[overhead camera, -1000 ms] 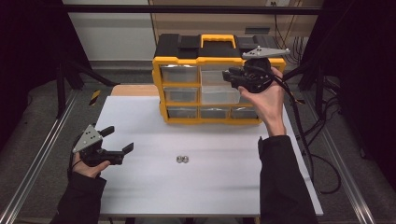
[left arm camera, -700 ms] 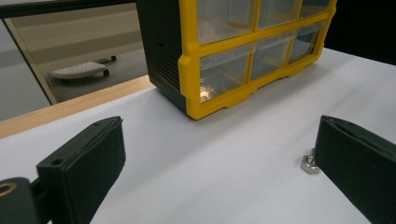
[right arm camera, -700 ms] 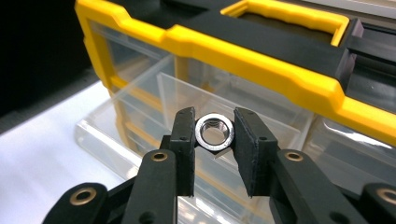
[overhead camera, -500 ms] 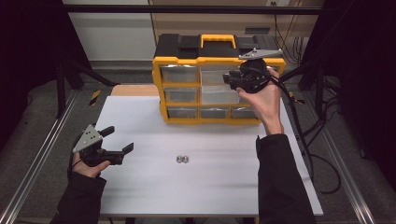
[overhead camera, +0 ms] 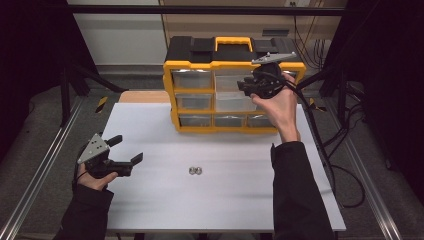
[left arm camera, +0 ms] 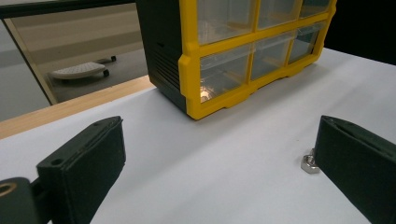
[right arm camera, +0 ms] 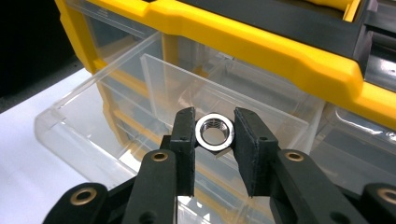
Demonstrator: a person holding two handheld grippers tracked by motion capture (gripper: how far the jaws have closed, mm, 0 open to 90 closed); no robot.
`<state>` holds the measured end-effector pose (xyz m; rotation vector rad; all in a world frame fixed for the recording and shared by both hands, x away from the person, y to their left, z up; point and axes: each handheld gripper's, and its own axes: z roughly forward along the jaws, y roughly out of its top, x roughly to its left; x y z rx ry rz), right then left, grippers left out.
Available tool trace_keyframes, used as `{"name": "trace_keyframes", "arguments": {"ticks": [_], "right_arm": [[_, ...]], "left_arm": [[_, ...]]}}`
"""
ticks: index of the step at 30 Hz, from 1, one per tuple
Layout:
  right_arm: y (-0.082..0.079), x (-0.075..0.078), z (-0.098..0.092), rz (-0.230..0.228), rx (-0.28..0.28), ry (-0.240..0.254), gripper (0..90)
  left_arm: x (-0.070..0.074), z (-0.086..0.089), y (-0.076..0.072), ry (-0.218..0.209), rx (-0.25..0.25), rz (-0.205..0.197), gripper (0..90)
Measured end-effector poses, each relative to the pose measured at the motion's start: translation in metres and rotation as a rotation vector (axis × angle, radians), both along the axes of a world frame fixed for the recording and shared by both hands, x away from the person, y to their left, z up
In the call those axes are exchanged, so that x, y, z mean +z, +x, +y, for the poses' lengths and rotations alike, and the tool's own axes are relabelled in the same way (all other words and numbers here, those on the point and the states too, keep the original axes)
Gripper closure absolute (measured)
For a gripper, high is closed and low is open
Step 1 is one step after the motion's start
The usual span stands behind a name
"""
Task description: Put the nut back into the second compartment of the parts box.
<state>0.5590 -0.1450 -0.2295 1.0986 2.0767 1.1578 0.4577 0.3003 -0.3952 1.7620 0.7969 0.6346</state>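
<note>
The right gripper (right arm camera: 214, 128) clamps a silver hexagonal steel nut (right arm camera: 214, 132) above the pulled-out clear plastic drawer (right arm camera: 116, 112); the left gripper (overhead camera: 124, 150) rests wide apart, holding nothing.

3 hex nuts (right arm camera: 214, 132) (2 on the table (overhead camera: 165, 150)), 1 drawer cabinet (overhead camera: 200, 65), 2 grippers (overhead camera: 116, 159).

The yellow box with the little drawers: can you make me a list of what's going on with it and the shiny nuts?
box: yellow and black drawer organizer at the table's far side
open drawer: clear drawer pulled out, upper right
right gripper: shut on a metal nut, held above the open drawer
left gripper: open, holding nothing, low over the table
loose nuts: two nuts side by side on the table
</note>
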Motion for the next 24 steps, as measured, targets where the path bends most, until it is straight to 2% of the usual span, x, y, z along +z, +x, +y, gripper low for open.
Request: {"name": "trace_keyframes", "arguments": {"ticks": [9,14,18,24], "right_arm": [[0.005,-0.002,0.0,0.017,-0.012,-0.001,69.4],[0.003,-0.001,0.0,0.003,0.001,0.012,61.0],[-0.001,0.002,-0.001,-0.017,0.01,0.045,53.9],[-0.009,0.005,-0.002,-0.081,0.031,0.075,36.1]], "left_arm": [[0.0,0.0,0.0,0.001,-0.001,0.0,1.4],[0.0,0.0,0.0,0.0,0.0,0.0,1.4],[0.0,-0.001,0.0,0.002,-0.001,0.001,1.4],[0.0,-0.001,0.0,0.002,0.0,0.001,1.4]]}}
